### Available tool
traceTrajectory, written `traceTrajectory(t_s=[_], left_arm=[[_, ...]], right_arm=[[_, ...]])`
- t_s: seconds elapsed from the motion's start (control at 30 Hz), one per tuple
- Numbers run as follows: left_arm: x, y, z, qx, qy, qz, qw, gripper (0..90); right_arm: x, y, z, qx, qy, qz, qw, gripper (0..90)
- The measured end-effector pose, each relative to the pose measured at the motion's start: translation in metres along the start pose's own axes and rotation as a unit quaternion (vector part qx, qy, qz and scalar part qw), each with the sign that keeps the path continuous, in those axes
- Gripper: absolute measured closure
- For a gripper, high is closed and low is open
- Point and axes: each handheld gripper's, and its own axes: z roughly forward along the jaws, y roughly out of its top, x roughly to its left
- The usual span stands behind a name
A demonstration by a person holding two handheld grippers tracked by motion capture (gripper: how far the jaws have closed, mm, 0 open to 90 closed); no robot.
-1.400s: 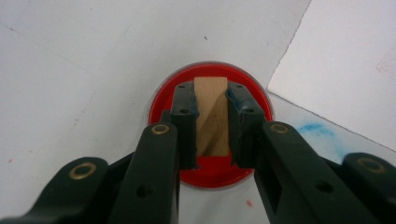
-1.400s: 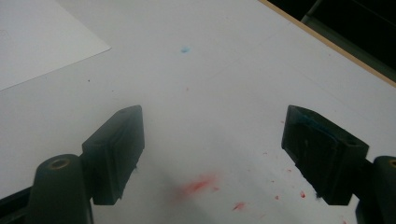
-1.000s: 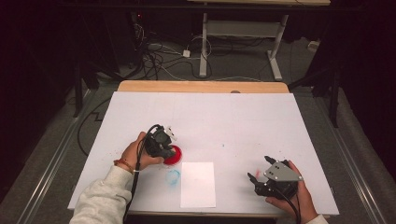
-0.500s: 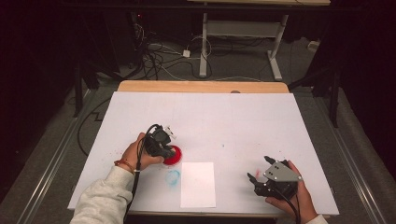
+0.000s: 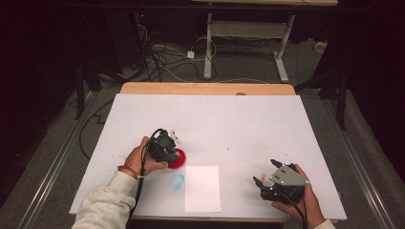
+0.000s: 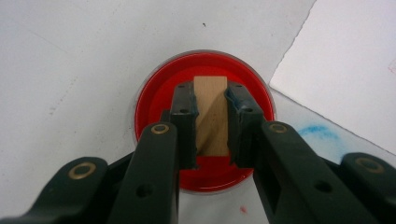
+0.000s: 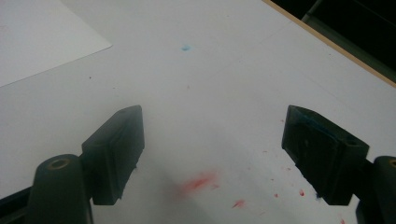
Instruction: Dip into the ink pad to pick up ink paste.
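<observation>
The left gripper [image 6: 210, 121] pinches a small wooden block [image 6: 211, 114], pressing it down in the red ink dish [image 6: 154, 107], likely to load it for stamping the white paper sheet [image 5: 202, 188] beside the dish. The right gripper [image 7: 212, 156] rests spread on the worktop [image 5: 239, 124], beyond that sheet.

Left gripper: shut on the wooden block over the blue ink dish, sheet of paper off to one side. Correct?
Not quite: the dish is red, not blue, as the left gripper view shows. The blue is only a smear on the table by the paper. The rest holds: the left gripper is shut on the wooden block over that dish.
</observation>
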Motion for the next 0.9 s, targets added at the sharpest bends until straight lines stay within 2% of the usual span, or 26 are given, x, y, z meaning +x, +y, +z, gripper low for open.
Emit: traceTrajectory(t_s=[0.07,0.1,0.17,0.2,0.3,0.47,0.53,0.6,0.63,0.77,0.9], left_arm=[[-0.002,0.001,-0.002,0.005,0.008,0.005,0.9999,73.4],[-0.003,0.002,-0.004,0.005,0.020,0.006,0.9998,73.4],[-0.005,0.004,-0.013,-0.003,0.014,0.014,0.9998,73.4],[-0.005,0.005,-0.018,-0.018,0.017,0.009,0.9997,73.4],[-0.008,0.007,-0.033,-0.036,0.017,0.012,0.9991,73.3],[-0.009,0.006,-0.051,-0.048,0.024,0.017,0.9984,73.3],[-0.008,0.005,-0.057,-0.057,0.028,0.008,0.9980,73.3],[-0.009,0.004,-0.062,-0.059,0.033,0.010,0.9977,73.3],[-0.009,0.004,-0.064,-0.066,0.035,0.004,0.9972,73.3],[-0.009,0.003,-0.066,-0.069,0.032,0.005,0.9971,73.3],[-0.009,0.003,-0.062,-0.059,0.029,0.009,0.9978,73.3]], right_arm=[[0.000,0.000,-0.001,0.000,0.000,0.000,1.0000,21.6],[0.000,0.000,-0.001,-0.001,0.000,0.000,1.0000,21.6],[-0.001,0.000,-0.001,-0.001,-0.002,0.002,1.0000,21.6],[-0.002,-0.001,-0.001,-0.001,-0.002,0.002,1.0000,21.6],[-0.002,-0.001,-0.001,0.000,-0.002,0.002,1.0000,21.6],[-0.001,-0.001,-0.001,0.001,0.000,0.001,1.0000,21.7],[-0.001,-0.001,-0.001,0.001,0.000,0.001,1.0000,21.7],[-0.001,-0.001,-0.001,0.001,0.000,0.000,1.0000,21.7],[-0.001,-0.001,-0.001,0.002,0.001,-0.001,1.0000,21.6],[0.000,-0.001,0.000,0.003,0.002,-0.001,1.0000,21.7],[0.000,-0.001,0.000,0.002,0.002,-0.001,1.0000,21.7]])
